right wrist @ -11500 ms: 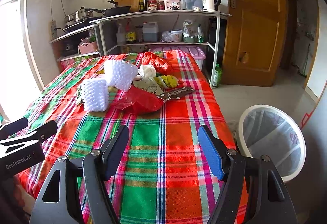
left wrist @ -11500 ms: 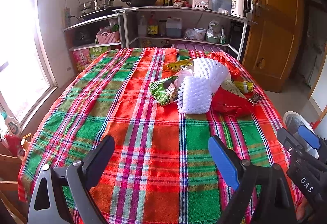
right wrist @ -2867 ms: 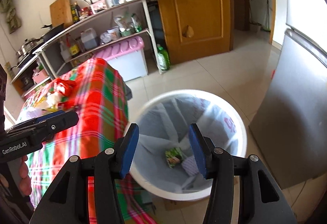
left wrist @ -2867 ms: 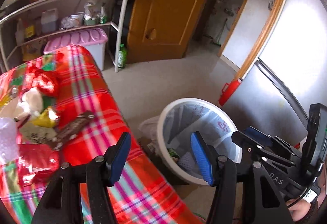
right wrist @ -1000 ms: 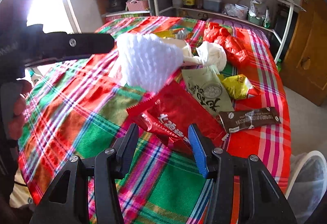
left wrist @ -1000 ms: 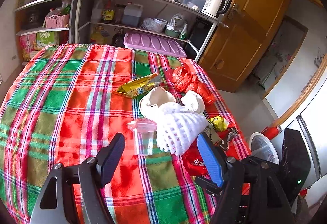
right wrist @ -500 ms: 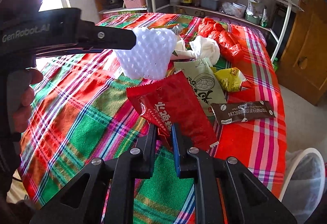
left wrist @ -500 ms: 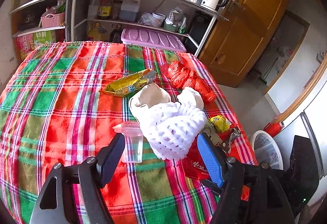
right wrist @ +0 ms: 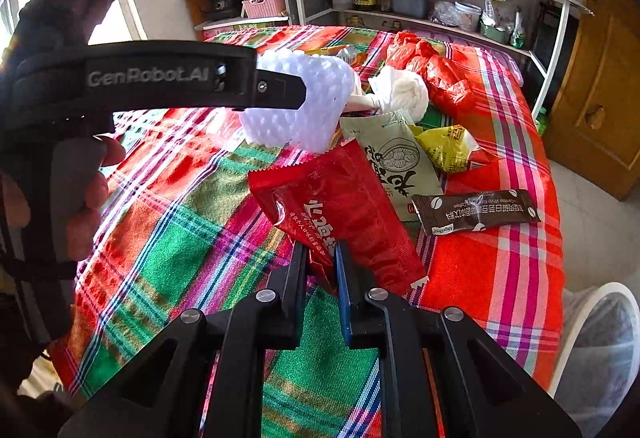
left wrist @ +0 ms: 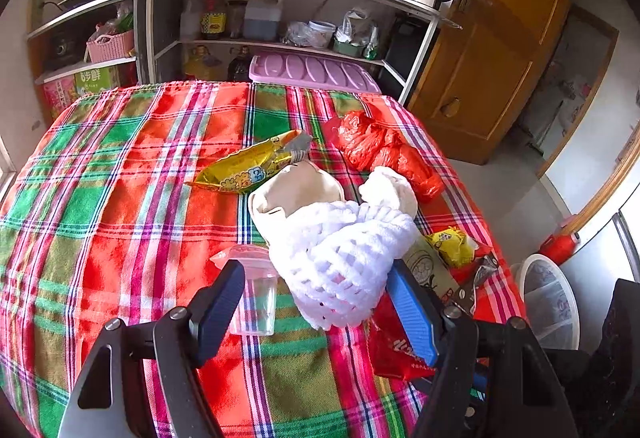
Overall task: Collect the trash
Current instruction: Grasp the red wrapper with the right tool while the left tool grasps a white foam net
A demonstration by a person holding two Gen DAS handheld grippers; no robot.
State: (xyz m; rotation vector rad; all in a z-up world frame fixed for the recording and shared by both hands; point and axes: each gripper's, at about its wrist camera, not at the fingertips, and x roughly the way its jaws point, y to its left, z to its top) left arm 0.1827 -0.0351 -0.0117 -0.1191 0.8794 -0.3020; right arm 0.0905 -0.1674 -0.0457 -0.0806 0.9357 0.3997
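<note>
My right gripper [right wrist: 321, 258] is shut on the near edge of a red snack wrapper [right wrist: 344, 210] lying on the plaid tablecloth [right wrist: 192, 222]. My left gripper [left wrist: 316, 302] is open, its fingers on either side of a white foam net [left wrist: 340, 254], with a clear plastic cup [left wrist: 254, 294] just by the left finger. The net also shows in the right wrist view [right wrist: 304, 102]. Other trash lies around: a green packet [right wrist: 394, 162], a brown coffee sachet [right wrist: 476, 212], a yellow wrapper [right wrist: 450, 148], a red plastic bag [left wrist: 384, 154], a yellow snack bag [left wrist: 248, 168], crumpled white paper [left wrist: 386, 190].
A white bin with a clear liner [left wrist: 550, 302] stands on the floor right of the table, also in the right wrist view [right wrist: 600, 350]. Metal kitchen shelves [left wrist: 280, 10] stand behind the table, a pink box lid [left wrist: 312, 68] below them. A wooden door [left wrist: 500, 50] is at the right.
My right gripper closed on the red wrapper's edge. My left gripper moved forward until its open fingers came around the white foam net.
</note>
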